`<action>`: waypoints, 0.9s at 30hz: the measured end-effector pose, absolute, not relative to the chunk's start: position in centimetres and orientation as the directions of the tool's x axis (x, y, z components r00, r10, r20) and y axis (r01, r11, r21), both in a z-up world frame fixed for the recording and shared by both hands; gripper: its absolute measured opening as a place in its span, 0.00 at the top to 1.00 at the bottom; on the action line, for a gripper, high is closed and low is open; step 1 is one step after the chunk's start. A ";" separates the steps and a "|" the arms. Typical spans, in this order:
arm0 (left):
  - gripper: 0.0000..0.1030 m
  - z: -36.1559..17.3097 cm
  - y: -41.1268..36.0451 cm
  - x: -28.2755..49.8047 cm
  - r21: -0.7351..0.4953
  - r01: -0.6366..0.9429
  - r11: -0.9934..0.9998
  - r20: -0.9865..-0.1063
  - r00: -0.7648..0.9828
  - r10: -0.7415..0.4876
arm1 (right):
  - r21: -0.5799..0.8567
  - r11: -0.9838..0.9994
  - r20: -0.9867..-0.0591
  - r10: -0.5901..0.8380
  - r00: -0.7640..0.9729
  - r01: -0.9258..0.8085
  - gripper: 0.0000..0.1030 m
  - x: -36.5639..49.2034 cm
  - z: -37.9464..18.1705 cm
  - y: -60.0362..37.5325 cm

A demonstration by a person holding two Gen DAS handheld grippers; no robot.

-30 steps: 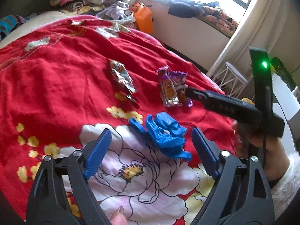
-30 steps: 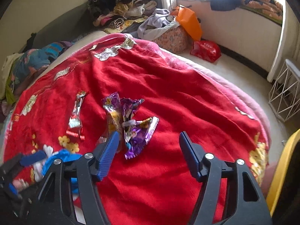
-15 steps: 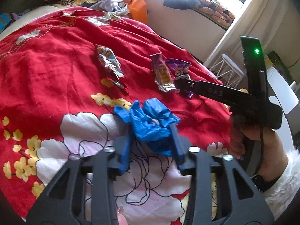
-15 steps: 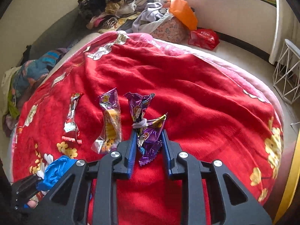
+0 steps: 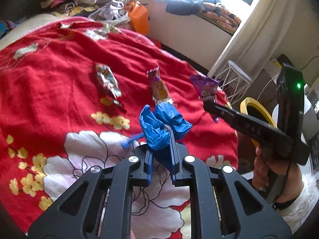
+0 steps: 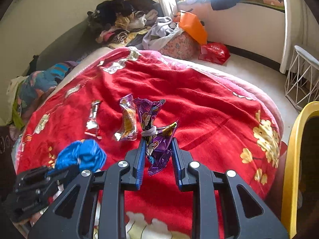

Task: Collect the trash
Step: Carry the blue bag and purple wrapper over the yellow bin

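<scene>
In the left wrist view, the left gripper [image 5: 161,149] has its 2 jaws pinched on a crumpled blue glove [image 5: 162,126], which bunches out just beyond the fingertips, above the red floral blanket [image 5: 49,63]. Those jaws have just been closing, from wide apart around the glove 1 second ago. Beyond the glove, 2 wrappers lie on the blanket: a silver wrapper [image 5: 107,80] to its far left and an orange wrapper [image 5: 159,86] straight ahead, long axis pointing away. To the glove's right, the right gripper [image 5: 209,104] carries a purple wrapper [image 5: 206,87], with a yellow-rimmed bin [image 5: 257,109] just behind it; the right hand looks nearer the bin. In the right wrist view, the right gripper [image 6: 157,151] is clamped on the purple wrapper [image 6: 154,135], standing upright between narrow jaws that closed on it within the last second and appear lifted off the blanket [image 6: 199,103]. The glove [image 6: 83,155] sits to the wrapper's lower left, the bin rim [image 6: 293,149] to its far right.
</scene>
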State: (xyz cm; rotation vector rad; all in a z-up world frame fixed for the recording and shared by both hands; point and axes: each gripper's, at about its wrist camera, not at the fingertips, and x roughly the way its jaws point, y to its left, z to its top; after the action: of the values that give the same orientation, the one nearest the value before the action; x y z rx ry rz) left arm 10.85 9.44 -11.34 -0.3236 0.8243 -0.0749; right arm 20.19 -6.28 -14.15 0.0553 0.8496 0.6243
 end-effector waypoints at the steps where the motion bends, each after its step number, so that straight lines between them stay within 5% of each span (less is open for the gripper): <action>1: 0.92 -11.0 9.4 10.8 -0.309 -0.057 0.949 -0.705 0.684 -0.189 | 0.290 0.818 -0.680 0.541 0.495 -0.496 0.77 20.0 -13.9 -6.4; 27: 0.92 -5.7 5.8 9.8 -0.261 0.040 0.964 -0.620 0.759 -0.200 | 0.286 0.825 -0.579 0.554 0.598 -0.488 0.77 16.4 -8.5 -12.2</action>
State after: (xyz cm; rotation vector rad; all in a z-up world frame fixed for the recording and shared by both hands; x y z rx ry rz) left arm 9.79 5.78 -5.68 -0.2388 0.6990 -0.1320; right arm 16.42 -12.24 -8.53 0.1011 0.7065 0.6055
